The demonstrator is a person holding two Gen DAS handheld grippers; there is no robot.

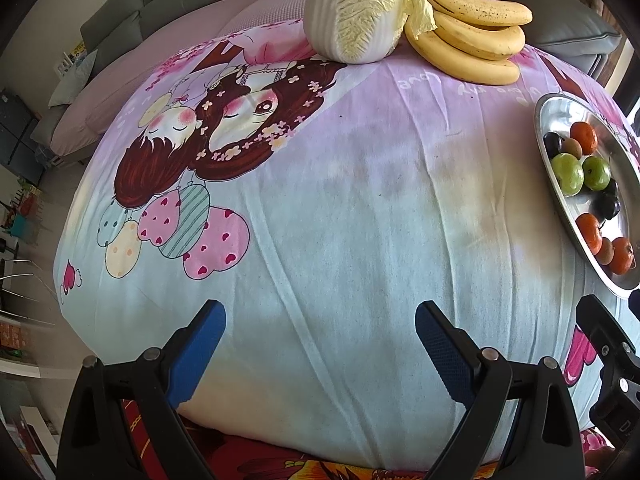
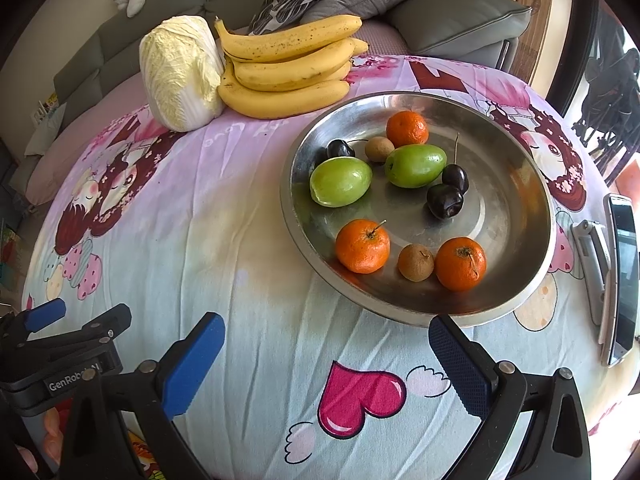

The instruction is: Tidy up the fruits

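A round steel tray (image 2: 520,184) (image 1: 560,108) sits on the cartoon-print cloth (image 2: 256,224). In it lie tangerines (image 2: 362,246), two green fruits (image 2: 340,182), dark cherries (image 2: 445,200) and small brown fruits (image 2: 415,262). A bunch of bananas (image 2: 288,76) (image 1: 472,40) rests beside a napa cabbage (image 2: 180,72) (image 1: 356,8) at the far edge. My right gripper (image 2: 326,350) is open and empty, just short of the tray's near rim. My left gripper (image 1: 320,336) hovers open over bare cloth, left of the tray.
A phone (image 2: 622,280) and a grey clip-like holder (image 2: 592,256) lie right of the tray. A grey sofa with cushions (image 2: 440,12) stands behind the table. The other gripper's black body (image 1: 612,368) shows at the left view's right edge.
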